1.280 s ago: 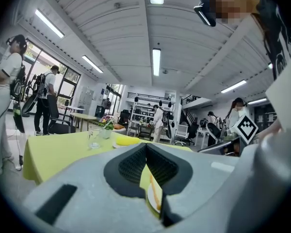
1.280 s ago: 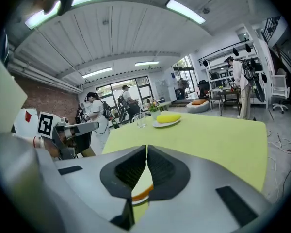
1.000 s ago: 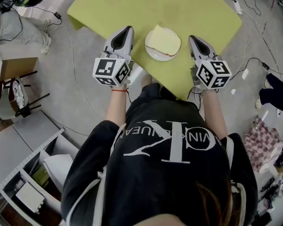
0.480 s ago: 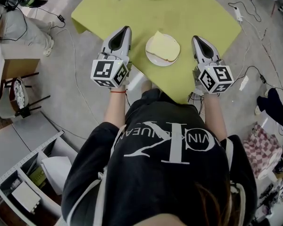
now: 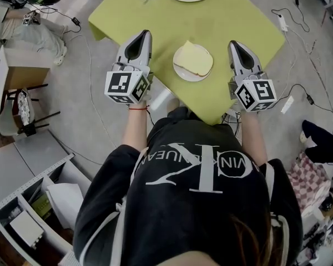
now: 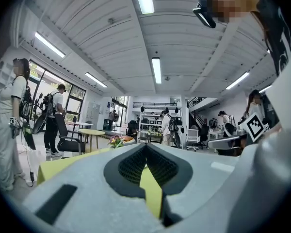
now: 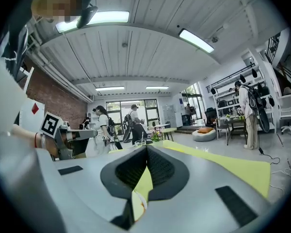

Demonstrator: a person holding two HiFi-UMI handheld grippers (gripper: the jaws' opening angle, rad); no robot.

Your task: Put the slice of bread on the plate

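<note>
Both grippers have been raised slightly. Head view: the pale slice of bread (image 5: 195, 58) is seen on the round white plate (image 5: 182, 74), between the left gripper (image 5: 145, 34) and the right gripper (image 5: 233, 43). Left gripper view: jaws are closed, nothing is held. Right gripper view: jaws are pressed together, empty.

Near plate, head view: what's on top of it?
One slice of bread lies on the plate and covers most of it. Only the plate's near rim shows. Its middle is hidden under the bread, so anything beneath the slice cannot be seen.
</note>
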